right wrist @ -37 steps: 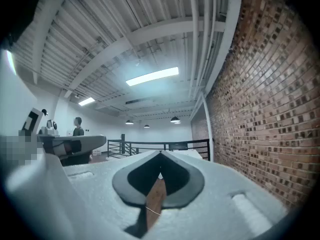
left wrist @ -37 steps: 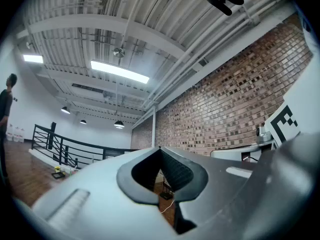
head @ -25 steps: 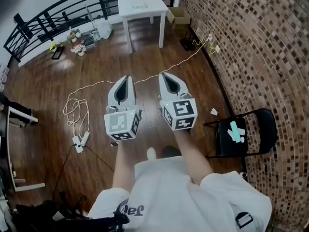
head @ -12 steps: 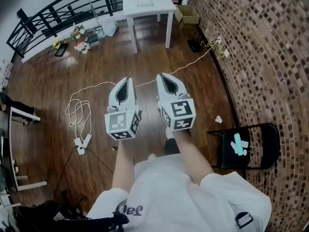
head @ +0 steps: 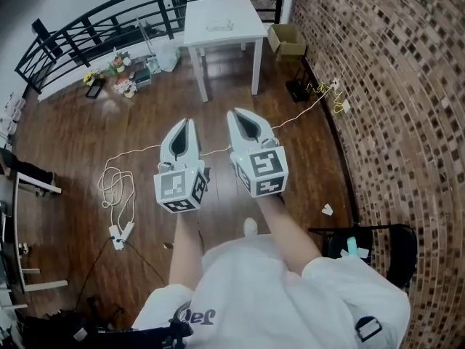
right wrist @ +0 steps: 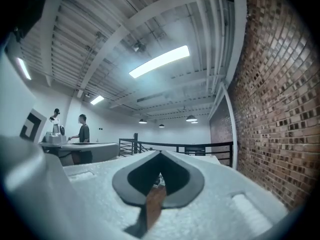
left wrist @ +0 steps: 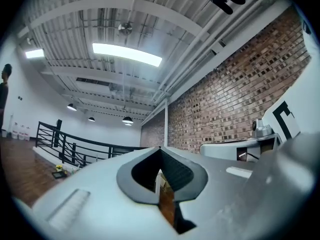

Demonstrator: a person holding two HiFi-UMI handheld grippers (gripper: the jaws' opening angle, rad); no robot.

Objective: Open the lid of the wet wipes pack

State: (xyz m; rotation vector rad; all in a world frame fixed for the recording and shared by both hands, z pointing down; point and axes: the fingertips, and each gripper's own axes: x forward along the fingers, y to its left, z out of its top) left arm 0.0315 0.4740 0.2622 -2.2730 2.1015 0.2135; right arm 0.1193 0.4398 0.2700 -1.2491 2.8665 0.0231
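A white table [head: 240,29] stands at the far end of the wooden floor, with a small flat thing [head: 218,26] on its top, too small to identify. I see no wet wipes pack that I can name. My left gripper [head: 191,123] and right gripper [head: 233,113] are held side by side in front of the person, pointing level toward that table. In the left gripper view the left gripper [left wrist: 161,149] has its jaws meeting at the tip, with nothing between them. The right gripper [right wrist: 160,153] looks the same in its own view.
A brick wall [head: 392,107] runs along the right. A black folding chair [head: 381,247] with a teal thing [head: 352,249] sits at the lower right. A white cable [head: 116,177] and power strip [head: 120,233] lie on the floor left. A cardboard box [head: 285,38] stands beside the table.
The person has walked toward the white table, which now looks nearer and larger. The chair has slid toward the bottom right. Both grippers stay shut, side by side.
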